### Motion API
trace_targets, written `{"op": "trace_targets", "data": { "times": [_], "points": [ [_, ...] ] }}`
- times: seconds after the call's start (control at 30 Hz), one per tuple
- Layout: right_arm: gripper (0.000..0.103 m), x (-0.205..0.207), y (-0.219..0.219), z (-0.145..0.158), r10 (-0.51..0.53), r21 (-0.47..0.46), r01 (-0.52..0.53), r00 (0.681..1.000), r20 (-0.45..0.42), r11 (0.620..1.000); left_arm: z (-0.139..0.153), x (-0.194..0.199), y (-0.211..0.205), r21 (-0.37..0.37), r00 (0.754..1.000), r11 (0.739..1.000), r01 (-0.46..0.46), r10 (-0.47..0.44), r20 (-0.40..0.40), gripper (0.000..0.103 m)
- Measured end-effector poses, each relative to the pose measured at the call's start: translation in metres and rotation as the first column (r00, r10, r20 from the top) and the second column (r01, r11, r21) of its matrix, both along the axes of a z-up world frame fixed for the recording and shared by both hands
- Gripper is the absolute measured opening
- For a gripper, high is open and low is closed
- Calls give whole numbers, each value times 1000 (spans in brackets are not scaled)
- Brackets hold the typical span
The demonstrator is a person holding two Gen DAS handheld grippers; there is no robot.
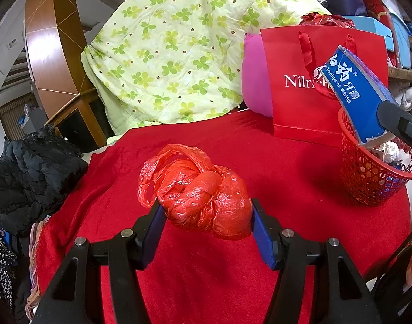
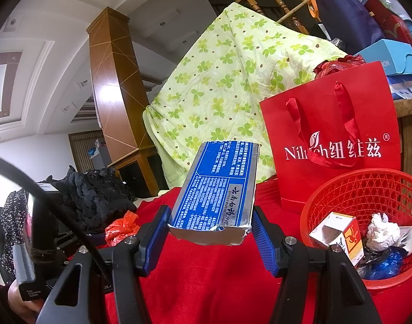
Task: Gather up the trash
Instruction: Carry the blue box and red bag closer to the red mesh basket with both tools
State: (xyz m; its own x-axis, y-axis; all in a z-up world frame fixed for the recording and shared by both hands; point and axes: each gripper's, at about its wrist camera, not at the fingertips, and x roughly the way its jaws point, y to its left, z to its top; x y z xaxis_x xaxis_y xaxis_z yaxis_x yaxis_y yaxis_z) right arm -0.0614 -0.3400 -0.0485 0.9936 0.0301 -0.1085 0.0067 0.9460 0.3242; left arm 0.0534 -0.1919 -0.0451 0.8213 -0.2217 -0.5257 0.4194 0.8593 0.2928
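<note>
Trash sits in both our grippers: the left gripper [image 1: 206, 210] clamps a knotted, crumpled red plastic bag [image 1: 203, 197] between its blue pads, holding it just above the red cloth [image 1: 232, 283] that covers the desk, with the bag's loose handles flopping to the left. Our right gripper [image 2: 210, 226] grips a flattened blue and silver toothpaste box [image 2: 216, 189] at its torn lower end, the box tilting up and away from us with its printed back facing the camera. In the left wrist view we see that same box raised at a slant over the rim of the red plastic mesh basket [image 1: 367, 178], which stands at the right side of the desk. Inside the basket, as the right wrist view shows, we make out a small white and orange carton [image 2: 340, 235], a crumpled white paper wad [image 2: 381, 232] and some blue plastic wrapping [image 2: 384, 264]. Just behind the basket stands a red paper gift bag [image 2: 335, 178] with white lettering and ribbon handles. Behind the desk rises a pale green quilt [image 1: 179, 48] printed with clover leaves, and at the left we see a heap of black clothing [image 1: 30, 172].
</note>
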Motion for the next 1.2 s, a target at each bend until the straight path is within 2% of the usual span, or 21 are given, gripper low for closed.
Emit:
{"op": "trace_targets", "data": {
  "times": [1.2],
  "points": [
    [63, -2, -2, 2, 4, 1, -4, 1000, 6, 1000, -3, 6, -4, 0, 1000, 1000, 1, -1, -27, 63]
  ]
}}
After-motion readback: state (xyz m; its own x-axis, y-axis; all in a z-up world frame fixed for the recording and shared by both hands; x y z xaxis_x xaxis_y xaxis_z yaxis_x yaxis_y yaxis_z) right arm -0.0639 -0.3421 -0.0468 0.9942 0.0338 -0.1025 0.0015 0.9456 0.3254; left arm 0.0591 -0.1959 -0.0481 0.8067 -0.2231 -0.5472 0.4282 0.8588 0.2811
